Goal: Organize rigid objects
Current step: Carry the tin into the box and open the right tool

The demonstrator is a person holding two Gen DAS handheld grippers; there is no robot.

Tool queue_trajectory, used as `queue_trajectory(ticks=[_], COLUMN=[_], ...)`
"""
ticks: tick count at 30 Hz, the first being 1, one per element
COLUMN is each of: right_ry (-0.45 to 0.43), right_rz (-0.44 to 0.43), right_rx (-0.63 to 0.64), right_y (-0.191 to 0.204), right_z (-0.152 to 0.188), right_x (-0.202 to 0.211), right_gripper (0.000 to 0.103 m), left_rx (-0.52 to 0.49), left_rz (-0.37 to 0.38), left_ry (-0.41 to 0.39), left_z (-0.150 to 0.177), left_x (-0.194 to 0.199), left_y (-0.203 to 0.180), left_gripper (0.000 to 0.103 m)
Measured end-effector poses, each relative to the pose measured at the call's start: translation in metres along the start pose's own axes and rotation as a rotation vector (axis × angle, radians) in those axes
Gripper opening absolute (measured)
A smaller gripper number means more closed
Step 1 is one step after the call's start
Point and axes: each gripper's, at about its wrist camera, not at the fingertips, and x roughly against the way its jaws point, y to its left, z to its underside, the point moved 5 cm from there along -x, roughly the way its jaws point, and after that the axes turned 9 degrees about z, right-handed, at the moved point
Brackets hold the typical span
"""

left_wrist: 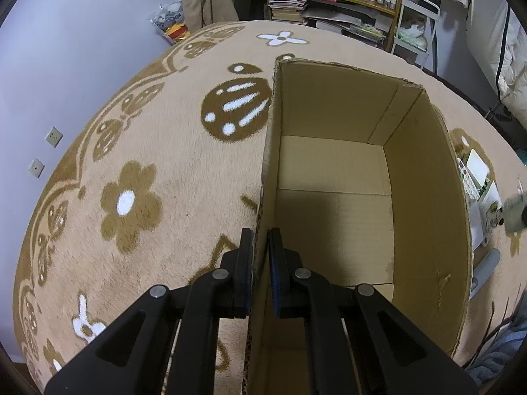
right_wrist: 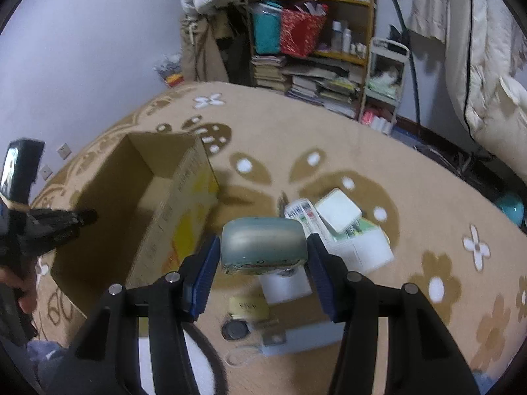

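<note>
An open cardboard box [left_wrist: 425,197] stands on the patterned carpet; its inside is empty. My left gripper [left_wrist: 261,240] is shut on the box's left wall [left_wrist: 268,171]. The box also shows in the right wrist view [right_wrist: 108,204], with the left gripper [right_wrist: 84,217] at its near-left wall. My right gripper [right_wrist: 263,247] is shut on a grey-green rounded case [right_wrist: 263,240], held above a pile of objects right of the box. In the left wrist view this case [left_wrist: 515,214] shows blurred at the far right.
On the carpet below the case lie a remote control [right_wrist: 301,212], a white square box [right_wrist: 337,210], white packages [right_wrist: 365,248], a small yellow jar [right_wrist: 248,307] and a dark round lid [right_wrist: 234,330]. A cluttered bookshelf [right_wrist: 313,62] stands at the back.
</note>
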Motion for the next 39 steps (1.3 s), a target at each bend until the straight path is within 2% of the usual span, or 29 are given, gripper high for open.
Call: queue_trajectory(ticks=[9, 16, 19, 23, 28, 33, 36, 39], right_ry=[-0.096, -0.124, -0.119, -0.118, -0.074, -0.080, -0.071, -0.024], right_rz=[-0.080, -0.198, -0.247, -0.254, -0.361, -0.408, -0.392, -0.382], right_rx=[0.034, 0.010, 0.009, 0.026, -0.046, -0.030, -0.007, 0.006], right_y=[0.035, 0.062, 0.072, 0.080, 0.085, 0.099, 0.106, 0.110], right_z=[-0.043, -0.057, -0.058, -0.053, -0.046, -0.045, -0.041, -0.031], right_x=[0.005, 0.008, 0.009, 0.004, -0.006, 0.005, 0.002, -0.012], right_gripper=[0.058, 0.058, 0.058, 0.058, 0.058, 0.058, 0.058, 0.058], left_rx=[-0.024, -0.023, -0.029, -0.031, -0.020, -0.010, -0.005, -0.002], left_rz=[-0.011, -0.011, -0.016, -0.019, -0.011, -0.004, -0.004, -0.003], left_ry=[0.004, 0.003, 0.001, 0.002, 0.003, 0.003, 0.004, 0.005], left_z=[0.000, -0.002, -0.002, -0.001, -0.002, -0.001, -0.001, -0.001], left_x=[-0.003, -0.003, -0.003, -0.003, -0.003, -0.003, -0.003, -0.003], left_y=[0.001, 0.001, 0.001, 0.001, 0.003, 0.004, 0.004, 0.003], left_gripper=[0.008, 0.008, 0.008, 0.008, 0.009, 0.009, 0.009, 0.009])
